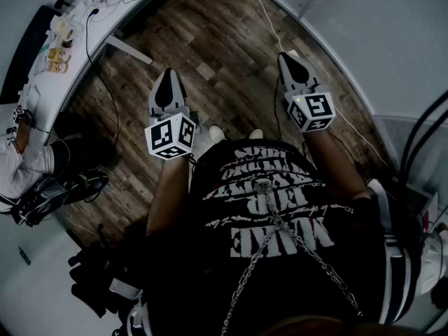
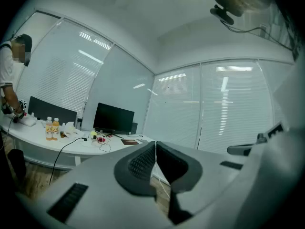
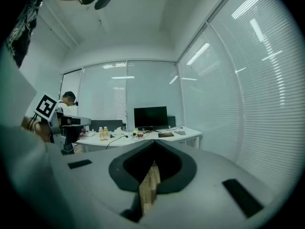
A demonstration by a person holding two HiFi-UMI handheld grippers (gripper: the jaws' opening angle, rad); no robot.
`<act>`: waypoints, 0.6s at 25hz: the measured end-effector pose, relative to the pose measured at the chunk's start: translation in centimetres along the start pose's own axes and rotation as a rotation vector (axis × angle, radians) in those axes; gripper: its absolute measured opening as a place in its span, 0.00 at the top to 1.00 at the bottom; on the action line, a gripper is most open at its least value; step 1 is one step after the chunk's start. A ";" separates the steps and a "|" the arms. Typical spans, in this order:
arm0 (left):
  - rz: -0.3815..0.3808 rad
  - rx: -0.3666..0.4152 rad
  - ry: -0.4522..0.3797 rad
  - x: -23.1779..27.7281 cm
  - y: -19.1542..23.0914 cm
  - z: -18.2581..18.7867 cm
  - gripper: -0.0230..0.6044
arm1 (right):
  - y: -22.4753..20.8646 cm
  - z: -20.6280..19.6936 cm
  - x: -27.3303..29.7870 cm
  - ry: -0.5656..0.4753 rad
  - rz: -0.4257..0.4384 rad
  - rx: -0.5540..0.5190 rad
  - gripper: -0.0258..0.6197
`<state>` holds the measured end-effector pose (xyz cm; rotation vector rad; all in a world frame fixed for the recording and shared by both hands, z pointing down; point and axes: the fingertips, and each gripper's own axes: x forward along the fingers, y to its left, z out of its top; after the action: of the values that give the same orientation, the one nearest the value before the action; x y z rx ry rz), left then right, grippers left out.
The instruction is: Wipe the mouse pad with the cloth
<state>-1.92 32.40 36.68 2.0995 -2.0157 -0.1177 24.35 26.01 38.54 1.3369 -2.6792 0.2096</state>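
Both grippers are hanging over the wooden floor (image 1: 210, 40), well apart from the white desk (image 2: 47, 148). The left gripper (image 2: 155, 147) and the right gripper (image 3: 153, 148) are each showing jaws pressed together with nothing between them. Wiping is looking unstarted: no cloth is showing anywhere. A flat brownish rectangle (image 2: 129, 141) is lying on the desk beside the monitor (image 2: 113, 117); whether it is the mouse pad is unclear. Finding the cloth, gripping it and wiping are all remaining.
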 end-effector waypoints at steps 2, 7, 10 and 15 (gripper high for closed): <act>0.003 0.000 -0.009 0.3 0.1 0.6 0.94 | 0.0 0.7 0.3 -0.012 0.002 -0.001 0.96; -0.015 0.011 -0.013 0.5 -0.3 0.3 0.94 | -0.5 0.3 0.2 -0.020 -0.013 0.004 0.96; -0.005 0.011 -0.014 0.6 0.4 0.2 0.94 | -0.9 -0.2 0.4 -0.024 -0.015 0.051 0.96; 0.007 -0.010 -0.022 0.2 0.9 0.3 0.94 | -1.7 -0.2 -0.4 -0.022 -0.023 0.066 0.96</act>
<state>-2.85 32.16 36.62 2.0937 -2.0305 -0.1505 25.91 25.35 38.80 1.3961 -2.6956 0.2842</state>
